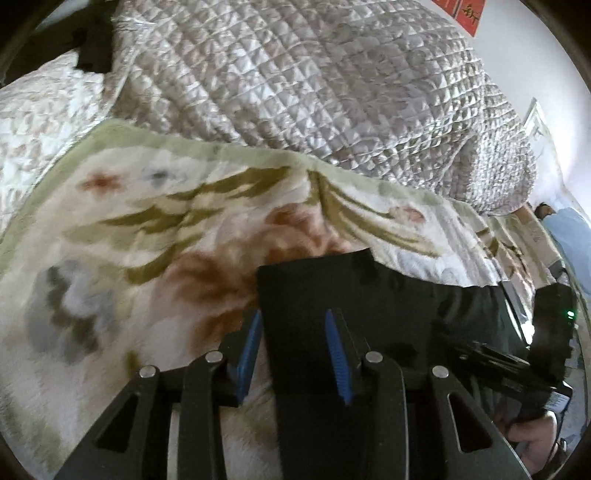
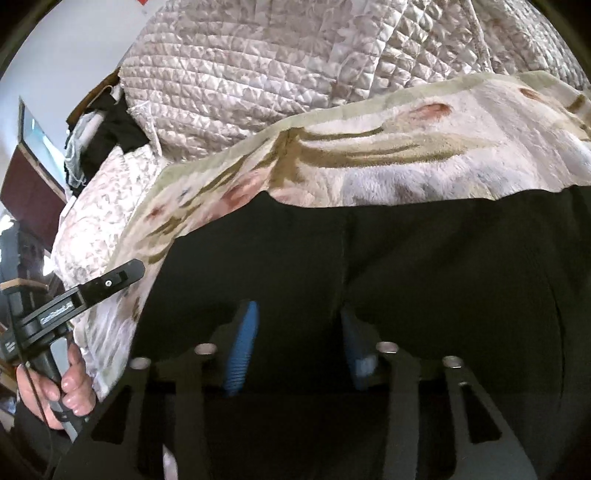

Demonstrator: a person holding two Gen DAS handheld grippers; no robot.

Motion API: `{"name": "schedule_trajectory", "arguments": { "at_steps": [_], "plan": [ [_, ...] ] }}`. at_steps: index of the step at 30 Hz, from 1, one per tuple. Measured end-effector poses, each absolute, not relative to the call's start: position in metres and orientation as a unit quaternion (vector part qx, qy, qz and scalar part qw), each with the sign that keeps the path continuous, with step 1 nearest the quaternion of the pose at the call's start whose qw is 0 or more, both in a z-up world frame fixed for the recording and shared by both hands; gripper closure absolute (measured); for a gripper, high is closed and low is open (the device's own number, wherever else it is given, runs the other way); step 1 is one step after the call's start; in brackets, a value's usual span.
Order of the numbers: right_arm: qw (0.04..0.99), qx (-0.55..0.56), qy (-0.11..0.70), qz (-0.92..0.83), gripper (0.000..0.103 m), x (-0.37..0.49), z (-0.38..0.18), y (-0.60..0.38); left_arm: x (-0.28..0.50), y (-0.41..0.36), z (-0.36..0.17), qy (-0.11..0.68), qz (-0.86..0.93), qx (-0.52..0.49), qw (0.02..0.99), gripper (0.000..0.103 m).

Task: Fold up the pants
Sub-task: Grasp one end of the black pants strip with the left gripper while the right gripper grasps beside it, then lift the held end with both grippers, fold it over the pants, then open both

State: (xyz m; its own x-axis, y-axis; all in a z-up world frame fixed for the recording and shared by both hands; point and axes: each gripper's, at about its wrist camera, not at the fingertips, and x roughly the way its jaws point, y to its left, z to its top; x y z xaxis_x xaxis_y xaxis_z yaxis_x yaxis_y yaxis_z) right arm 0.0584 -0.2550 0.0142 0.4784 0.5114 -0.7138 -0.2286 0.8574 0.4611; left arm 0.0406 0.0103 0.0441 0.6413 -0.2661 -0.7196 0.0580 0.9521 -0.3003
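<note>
Black pants (image 1: 369,291) lie flat on a floral fleece blanket (image 1: 166,221). One squared end of them reaches up between my left gripper's (image 1: 293,328) blue pads (image 1: 255,332), which stand apart and open over the cloth. In the right wrist view the pants (image 2: 406,258) fill the lower half, with a seam running down the middle. My right gripper (image 2: 297,325) is low over them, its pads (image 2: 243,343) apart with dark cloth between and below; I see no pinch. A hand (image 2: 70,384) holds the left tool's handle at the left edge.
A quilted silver bedspread (image 1: 295,74) is heaped behind the blanket (image 2: 443,155). Dark clothes (image 2: 107,129) and wooden furniture (image 2: 33,184) sit at the bed's far left. A white wall with red paper (image 1: 469,14) is at the back right.
</note>
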Motion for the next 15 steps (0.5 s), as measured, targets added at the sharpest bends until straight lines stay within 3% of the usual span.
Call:
{"name": "schedule_trajectory", "arguments": {
  "at_steps": [3,15],
  "plan": [
    [0.841,0.174,0.464,0.215,0.099,0.063,0.010,-0.263,0.041,0.007,0.037,0.412,-0.101,-0.133,0.896,0.065],
    [0.859,0.180,0.440,0.192,0.100,0.054,0.016,-0.279,0.034,-0.001,0.030,0.406,-0.101,-0.109,0.902,0.065]
  ]
}}
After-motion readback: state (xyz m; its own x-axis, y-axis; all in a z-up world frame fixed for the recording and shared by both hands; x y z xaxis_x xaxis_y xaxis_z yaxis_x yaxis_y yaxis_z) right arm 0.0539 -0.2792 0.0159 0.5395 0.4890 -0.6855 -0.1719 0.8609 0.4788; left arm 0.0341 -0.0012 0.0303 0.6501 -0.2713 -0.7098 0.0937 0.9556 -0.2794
